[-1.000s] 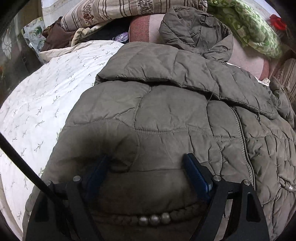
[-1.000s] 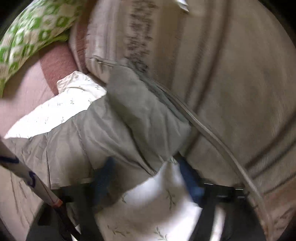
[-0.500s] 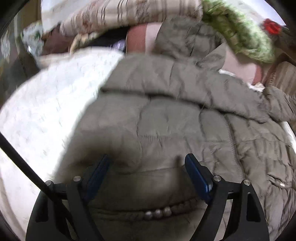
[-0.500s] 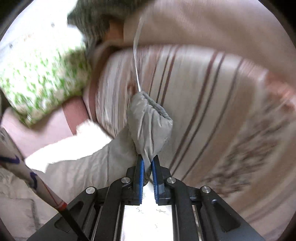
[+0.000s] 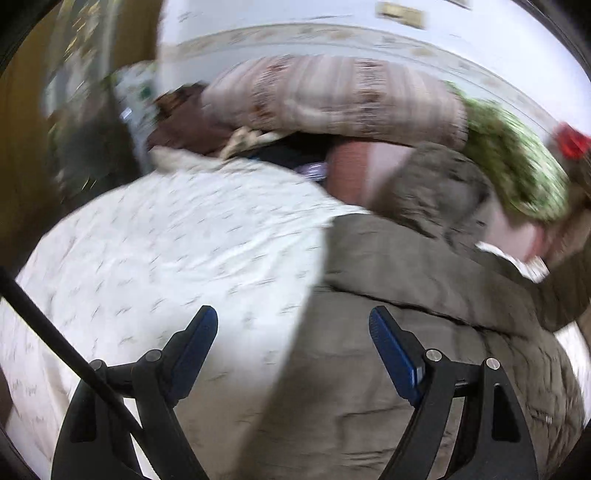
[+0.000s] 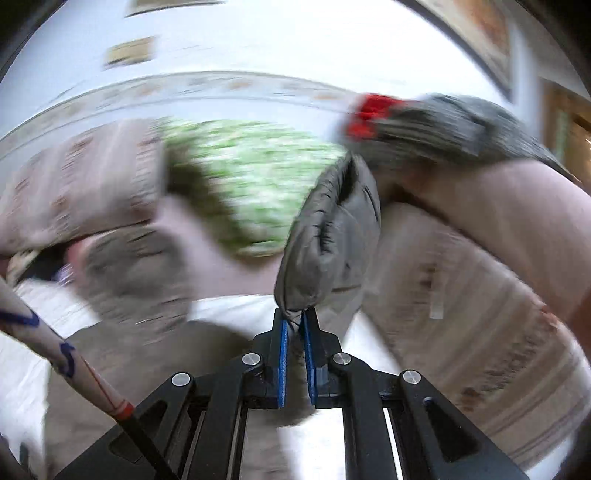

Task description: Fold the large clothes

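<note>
Jacket first: in your left wrist view the big olive puffy jacket [image 5: 424,332] lies spread on the white sheet with little leaf marks [image 5: 166,258]. The jacket is the thing to go by here. Your left gripper [image 5: 293,332] hangs over the jacket's left edge. Its two blue pads [image 5: 391,350] stand far apart and nothing is between them. One pad is over the sheet, the other over the jacket. Behind the jacket you see a pile of bedding: a striped pillow [image 5: 332,99] on top, a green and white pillow [image 5: 517,170] to the right of it, and a brown cloth [image 5: 181,125] to the left of it. A white wall [image 5: 369,29] rises behind the pile. This view is blurry, and it does not show your other gripper.

Your right wrist view shows what the left one does not. Your right gripper [image 6: 294,325] is pressed together on a corner of the jacket [image 6: 328,236]. That pinched part stands up from the pads like a puffy flap. The rest of the jacket lies low and to the left of the flap, on the sheet. Behind the flap sit the green and white pillow [image 6: 258,177] and a red thing [image 6: 369,114], too blurry to name. To the right of the flap is a striped blanket [image 6: 480,314]. A pale stick with blue marks [image 6: 55,350] crosses the lower left corner.
</note>
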`<state>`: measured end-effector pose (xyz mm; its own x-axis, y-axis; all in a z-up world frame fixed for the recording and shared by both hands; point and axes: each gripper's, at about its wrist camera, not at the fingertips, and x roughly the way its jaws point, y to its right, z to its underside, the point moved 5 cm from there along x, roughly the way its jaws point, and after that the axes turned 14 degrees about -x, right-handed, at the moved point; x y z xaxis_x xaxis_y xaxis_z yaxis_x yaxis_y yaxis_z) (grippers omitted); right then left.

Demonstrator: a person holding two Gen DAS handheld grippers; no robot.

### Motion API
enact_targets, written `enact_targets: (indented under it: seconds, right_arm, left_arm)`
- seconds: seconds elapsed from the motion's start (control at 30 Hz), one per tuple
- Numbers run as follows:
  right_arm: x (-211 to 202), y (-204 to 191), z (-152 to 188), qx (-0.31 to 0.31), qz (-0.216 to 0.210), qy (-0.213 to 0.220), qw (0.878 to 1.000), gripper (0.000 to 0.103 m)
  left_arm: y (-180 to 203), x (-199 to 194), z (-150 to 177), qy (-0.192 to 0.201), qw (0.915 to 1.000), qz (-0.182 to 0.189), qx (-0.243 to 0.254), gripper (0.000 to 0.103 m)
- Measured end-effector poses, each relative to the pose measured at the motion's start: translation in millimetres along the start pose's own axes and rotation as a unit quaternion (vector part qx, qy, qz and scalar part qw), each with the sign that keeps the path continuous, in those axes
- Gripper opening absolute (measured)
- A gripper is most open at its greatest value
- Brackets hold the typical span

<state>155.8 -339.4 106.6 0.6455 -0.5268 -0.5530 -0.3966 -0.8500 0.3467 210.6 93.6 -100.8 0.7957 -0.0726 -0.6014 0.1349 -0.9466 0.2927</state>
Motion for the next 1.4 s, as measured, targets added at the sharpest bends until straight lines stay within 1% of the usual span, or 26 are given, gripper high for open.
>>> enact_targets:
  seconds: [0.07, 0.1, 0.17, 0.2, 0.23, 0.3, 0.37, 0.4, 0.53, 0.57, 0.63, 0.67, 0.73, 0.8, 0.87, 0.9, 0.97, 1.0, 1.07, 1.17, 1.27, 1.3, 1.33, 1.4]
  right_arm:
    - [0, -46, -9, -0.030, -0.034, 0.004, 0.999, 0.009]
    - [-1, -81, -10, -0.053, -0.057, 0.007, 0.997, 0.009]
    - [0, -133, -9, -0.082, -0.095, 0.007, 0.992, 0.009]
    - [1, -159, -4, -0.094, -0.115, 0.004, 0.989, 0.009]
    - [-1, -175, 2, -0.101, -0.128, 0.001, 0.987, 0.009]
    - [11, -223, 14, -0.122, -0.166, -0.013, 0.978, 0.009]
    - [23, -254, 29, -0.136, -0.191, -0.028, 0.972, 0.009]
    - [33, -278, 43, -0.146, -0.207, -0.043, 0.967, 0.009]
    - [68, -335, 85, -0.168, -0.236, -0.088, 0.953, 0.010]
    - [78, -349, 98, -0.171, -0.248, -0.103, 0.948, 0.011]
    - [95, -366, 113, -0.173, -0.269, -0.132, 0.938, 0.019]
    - [99, -373, 120, -0.176, -0.273, -0.144, 0.935, 0.023]
    - [96, -374, 121, -0.173, -0.276, -0.138, 0.935, 0.035]
    - [81, -364, 118, -0.163, -0.289, -0.118, 0.936, 0.072]
    - [65, -347, 115, -0.156, -0.277, -0.090, 0.944, 0.082]
    - [54, -329, 115, -0.151, -0.272, -0.074, 0.947, 0.082]
    - [42, -304, 119, -0.146, -0.269, -0.067, 0.950, 0.082]
    - [35, -282, 127, -0.139, -0.262, -0.062, 0.953, 0.082]
    - [28, -251, 139, -0.129, -0.250, -0.057, 0.958, 0.082]
    - [19, -186, 173, -0.105, -0.223, -0.060, 0.967, 0.082]
    - [23, -131, 197, -0.061, -0.210, -0.076, 0.973, 0.083]
    - [26, -108, 208, -0.032, -0.205, -0.080, 0.975, 0.083]
    - [30, -94, 214, -0.010, -0.203, -0.081, 0.976, 0.083]
    - [39, -67, 228, 0.033, -0.201, -0.086, 0.975, 0.083]
  left_arm:
    - [-22, 4, -10, 0.002, 0.9995, -0.012, -0.028, 0.083]
    - [-28, 5, -14, 0.005, 0.9992, -0.016, -0.037, 0.083]
    - [-40, 5, -22, 0.013, 0.9983, -0.025, -0.051, 0.083]
    - [-45, 6, -26, 0.016, 0.9978, -0.028, -0.057, 0.083]
    - [-50, 6, -29, 0.017, 0.9975, -0.029, -0.063, 0.083]
    - [-58, 9, -34, 0.013, 0.9966, -0.028, -0.077, 0.083]
    - [-65, 13, -35, 0.006, 0.9958, -0.028, -0.087, 0.083]
    - [-67, 15, -36, 0.004, 0.9955, -0.031, -0.089, 0.083]
    - [-72, 21, -35, -0.008, 0.9949, -0.037, -0.093, 0.083]
    - [-73, 22, -35, -0.011, 0.9950, -0.037, -0.092, 0.083]
    - [-72, 25, -32, -0.014, 0.9953, -0.037, -0.089, 0.083]
    - [-71, 27, -32, -0.018, 0.9955, -0.035, -0.087, 0.083]
    - [-67, 29, -28, -0.027, 0.9958, -0.024, -0.084, 0.083]
    - [-63, 32, -24, -0.038, 0.9957, -0.007, -0.084, 0.083]
    - [-56, 34, -19, -0.051, 0.9951, 0.011, -0.084, 0.083]
    - [-54, 34, -16, -0.058, 0.9945, 0.021, -0.085, 0.083]
    - [-47, 33, -11, -0.072, 0.9930, 0.040, -0.085, 0.083]
    - [-42, 30, -8, -0.081, 0.9919, 0.050, -0.083, 0.083]
    - [-31, 25, -3, -0.095, 0.9893, 0.073, -0.083, 0.083]
    - [-5, 25, -2, -0.113, 0.9867, 0.091, -0.073, 0.083]
    - [25, 44, -1, -0.157, 0.9792, 0.107, -0.072, 0.083]
    - [39, 54, 0, -0.171, 0.9764, 0.115, -0.064, 0.083]
    - [56, 68, 1, -0.184, 0.9753, 0.113, -0.045, 0.083]
    - [80, 90, 4, -0.196, 0.9744, 0.110, -0.016, 0.083]
